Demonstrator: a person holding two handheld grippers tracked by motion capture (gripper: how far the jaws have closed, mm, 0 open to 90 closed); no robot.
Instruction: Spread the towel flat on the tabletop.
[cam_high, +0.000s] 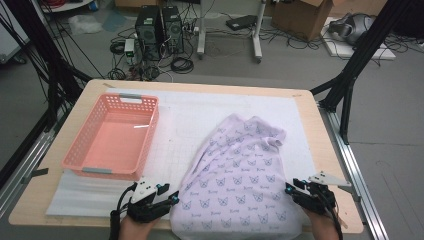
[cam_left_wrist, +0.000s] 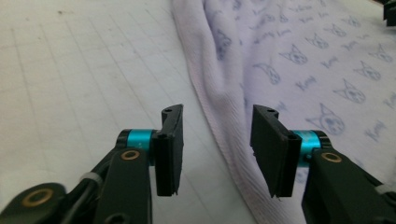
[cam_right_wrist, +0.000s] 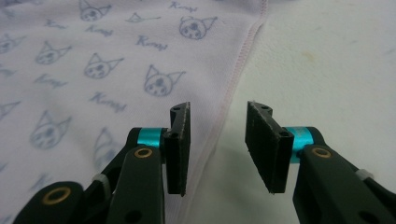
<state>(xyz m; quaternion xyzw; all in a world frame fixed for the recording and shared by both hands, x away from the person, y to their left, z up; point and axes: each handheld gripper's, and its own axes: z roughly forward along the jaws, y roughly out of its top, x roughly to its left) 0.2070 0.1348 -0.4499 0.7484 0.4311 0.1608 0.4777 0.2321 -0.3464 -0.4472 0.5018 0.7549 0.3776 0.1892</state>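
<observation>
Lilac garment (cam_high: 240, 175) printed with small cat faces: spread flat on the white gridded mat (cam_high: 185, 125), on the right half of the table (cam_high: 310, 125). Near hem at the table's front edge, between the two hands; far end bunched into folds toward the middle of the mat.

Left gripper (cam_high: 170, 199): at the near-left corner of the garment, jaws pointing toward the cloth. In the left gripper view (cam_left_wrist: 217, 144), jaws parted, nothing clamped between them. Rolled left side edge of the garment (cam_left_wrist: 219, 116) running through the gap, lying on the mat; right jaw above cloth, left jaw above bare mat. Contact between pads and cloth: cannot tell.

Right gripper (cam_high: 292, 189): at the near-right edge of the garment, jaws pointing left toward the cloth. In the right gripper view (cam_right_wrist: 218, 144), jaws parted, nothing clamped. Stitched hem of the garment (cam_right_wrist: 233, 88) passing just under the left jaw; right jaw above bare mat.

Pink plastic basket (cam_high: 112, 135): on the left of the mat, well apart from the garment, upright, beyond the left gripper.

Floor beyond the table: computer towers (cam_high: 160, 25), loose cables, cardboard box (cam_high: 305, 15).
</observation>
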